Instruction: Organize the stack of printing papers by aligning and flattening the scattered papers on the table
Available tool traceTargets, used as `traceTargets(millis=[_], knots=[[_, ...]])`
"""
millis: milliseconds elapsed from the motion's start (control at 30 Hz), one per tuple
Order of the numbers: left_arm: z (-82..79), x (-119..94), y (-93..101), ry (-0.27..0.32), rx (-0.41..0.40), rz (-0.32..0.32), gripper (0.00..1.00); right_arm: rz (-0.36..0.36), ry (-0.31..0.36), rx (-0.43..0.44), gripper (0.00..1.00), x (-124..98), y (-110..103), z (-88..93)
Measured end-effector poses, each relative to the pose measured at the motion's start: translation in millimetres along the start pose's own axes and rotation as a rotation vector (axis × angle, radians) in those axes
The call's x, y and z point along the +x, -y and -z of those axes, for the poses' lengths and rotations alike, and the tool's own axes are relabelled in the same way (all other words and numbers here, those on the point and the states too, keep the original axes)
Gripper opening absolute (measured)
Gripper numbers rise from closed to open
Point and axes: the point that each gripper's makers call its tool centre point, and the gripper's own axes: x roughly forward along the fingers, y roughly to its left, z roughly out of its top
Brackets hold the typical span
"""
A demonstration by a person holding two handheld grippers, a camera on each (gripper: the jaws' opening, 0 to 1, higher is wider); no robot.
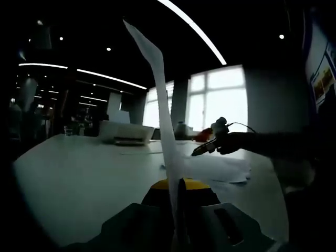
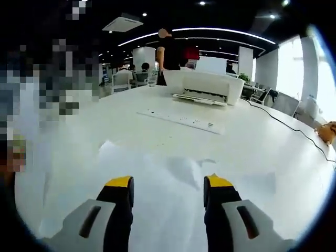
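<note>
At a white office table, the left tongs pinch the lower edge of a single sheet of paper, which stands upright from between the yellow-tipped jaws and curls toward twelve o'clock in the left gripper view. The remaining loose papers lie scattered flat on the table at about three o'clock of that view, just below the right tongs, which hang over them in a person's hand; whether those are gaping is too dark to tell there. In the right gripper view, the right tongs stand wide apart and hold nothing, poised above overlapping sheets spread across the table at six o'clock. A printer sits at twelve o'clock, a power strip just before it.

The step in hand appears to be gathering: one stray sheet is lifted and has yet to join the pile. The next move likely calls for lowering it onto the scattered sheets, squaring the edges, then pressing all flat.
</note>
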Motion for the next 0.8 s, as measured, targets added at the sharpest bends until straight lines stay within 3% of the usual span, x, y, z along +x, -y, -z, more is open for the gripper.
traceTargets(millis=[367, 467, 800], knots=[[0.1, 0.6, -0.2, 0.004, -0.007, 0.001, 0.06, 0.011, -0.016, 0.016, 0.49, 13.5, 8.0, 7.0], [-0.4, 0.5, -1.1, 0.007, -0.012, -0.001, 0.06, 0.008, -0.033, -0.027, 0.49, 20.0, 6.0, 10.8], [1.9, 1.7, 0.2, -0.006, 0.003, -0.002, 0.06, 0.000, -0.001, -0.021, 0.49, 31.9, 6.3, 9.7]])
